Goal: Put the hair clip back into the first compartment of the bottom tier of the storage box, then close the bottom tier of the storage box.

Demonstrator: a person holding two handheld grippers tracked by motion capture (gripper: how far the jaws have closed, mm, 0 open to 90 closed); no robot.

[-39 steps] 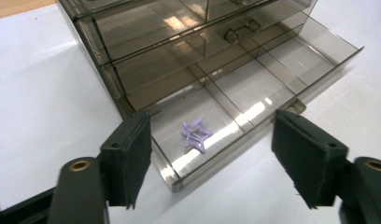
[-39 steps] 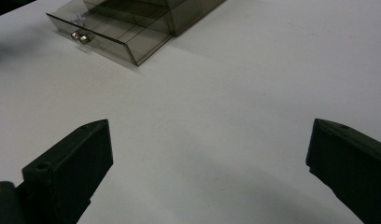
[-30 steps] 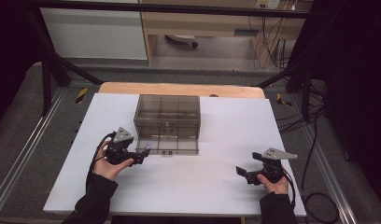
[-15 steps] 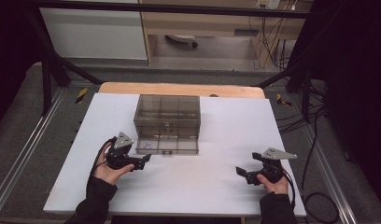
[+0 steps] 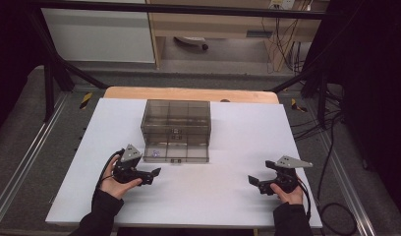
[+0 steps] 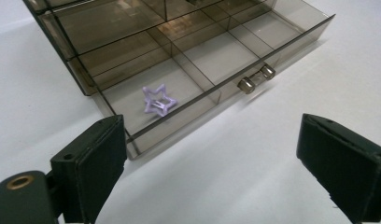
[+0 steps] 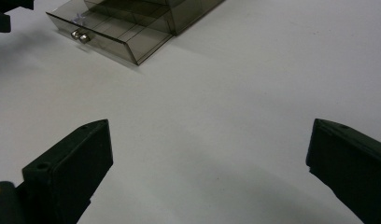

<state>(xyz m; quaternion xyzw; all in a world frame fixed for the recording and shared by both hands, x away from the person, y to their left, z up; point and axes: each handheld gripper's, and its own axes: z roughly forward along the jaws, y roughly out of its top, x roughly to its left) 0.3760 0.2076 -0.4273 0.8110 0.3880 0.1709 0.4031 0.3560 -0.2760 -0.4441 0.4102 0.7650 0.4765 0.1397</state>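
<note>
A: What has changed at the left gripper [image 5: 152, 173]?

B: A second ago it sat close against the front left corner of the drawer [image 5: 176, 153]; it now lies a little nearer the person, toward 6 o'clock of that corner, on the white table [image 5: 228, 196]. Its jaws have just been opening and stand wide apart, with nothing between them but bare table. In the left gripper view the purple star [image 6: 158, 101] lies alone on the drawer floor, touched by neither jaw.

A: What does that mean for the work?

B: By my reading, the star has been released into the drawer and the hand is backing off. What appears left is to push the drawer shut by its twin metal knobs [image 6: 254, 79].

A: Where exactly is the star?

B: In the high view, in the front left compartment of the pulled-out bottom drawer of the smoky clear organiser [image 5: 176, 118], at about 12 to 1 o'clock from the left gripper.

A: Its axis and heading?

B: It lies flat. A five-pointed outline has no real long axis; in the left gripper view one point aims roughly to 3 o'clock. The drawer's long axis runs 9 to 3 across the table in the high view, and its front faces 6 o'clock.

A: The right gripper [image 5: 255, 184]?

B: Unmoved near the table's front right, well apart from the drawer, jaws spread wide and empty, pointing toward 9 o'clock.
</note>
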